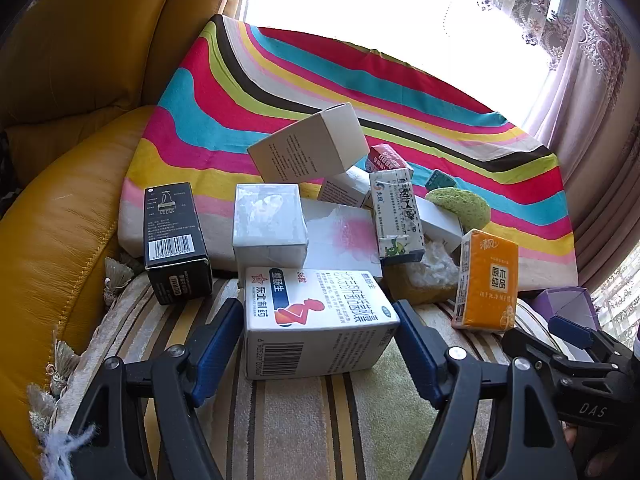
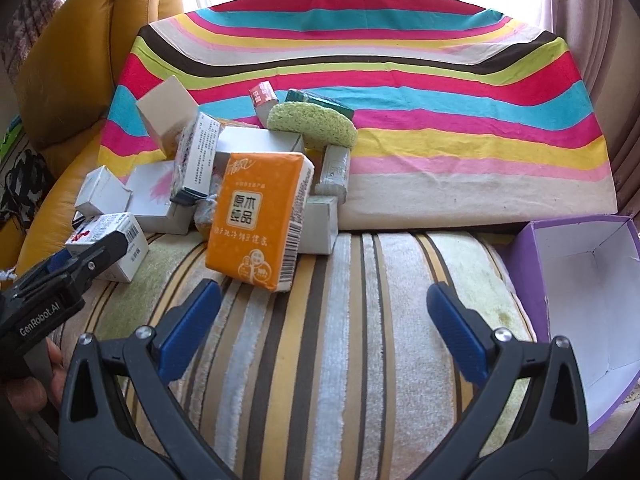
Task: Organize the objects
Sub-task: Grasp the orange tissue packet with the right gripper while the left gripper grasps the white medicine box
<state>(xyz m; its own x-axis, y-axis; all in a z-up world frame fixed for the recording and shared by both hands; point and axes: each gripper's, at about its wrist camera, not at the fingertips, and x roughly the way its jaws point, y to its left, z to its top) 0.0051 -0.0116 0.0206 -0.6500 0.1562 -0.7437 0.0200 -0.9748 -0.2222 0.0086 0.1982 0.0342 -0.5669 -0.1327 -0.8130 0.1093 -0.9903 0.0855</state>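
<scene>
Boxes (image 1: 320,208) all piled loose, purple bin (image 2: 576,300) empty; left tongs (image 1: 320,340) straddling medicine box (image 1: 316,320) unclamped, right tongs (image 2: 324,320) wide, holding nothing.

white medicine box (image 1: 316,320): flat on striped seat cushion, barcode end nearest, just left of orange tissue pack (image 1: 486,280) | tissue pack: upright, leaning on box heap | purple box (image 2: 576,280): open, empty, tilted, well right of tissue pack
</scene>
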